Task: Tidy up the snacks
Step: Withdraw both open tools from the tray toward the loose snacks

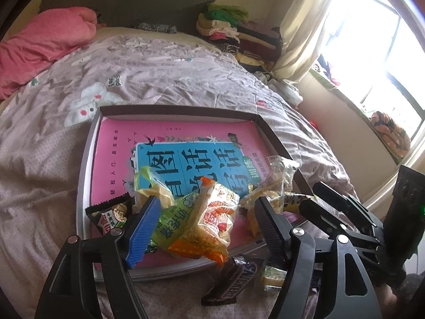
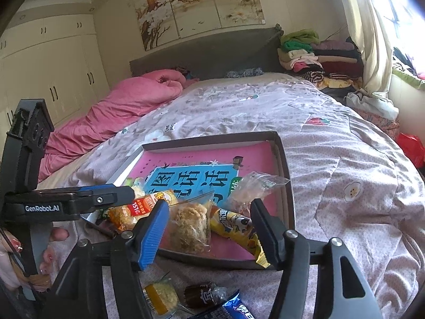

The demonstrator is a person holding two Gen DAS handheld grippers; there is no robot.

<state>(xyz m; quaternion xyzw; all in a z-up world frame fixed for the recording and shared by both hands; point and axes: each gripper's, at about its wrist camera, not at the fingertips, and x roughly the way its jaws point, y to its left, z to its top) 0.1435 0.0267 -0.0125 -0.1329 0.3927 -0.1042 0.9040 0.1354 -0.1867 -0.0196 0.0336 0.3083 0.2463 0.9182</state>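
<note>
A shallow dark box (image 1: 178, 109) with a pink and blue book cover as its floor lies on the bed. Orange and green snack bags (image 1: 204, 220) are piled at its near edge, between the fingers of my left gripper (image 1: 207, 202), which stands open. A black packet (image 1: 111, 212) lies to their left. My right gripper (image 2: 208, 204) is open around a clear bag of fluffy cake (image 2: 191, 228) and a yellow packet (image 2: 233, 226) in the box (image 2: 212, 138). A Snickers bar (image 1: 231, 279) and a small green packet (image 1: 271, 279) lie outside on the quilt.
More small snacks (image 2: 159, 295) and a blue packet (image 2: 233, 308) sit on the quilt before the box. A pink duvet (image 2: 127, 111) lies at the left, folded clothes (image 2: 313, 58) at the headboard, a curtain (image 1: 300, 26) and a window on the right.
</note>
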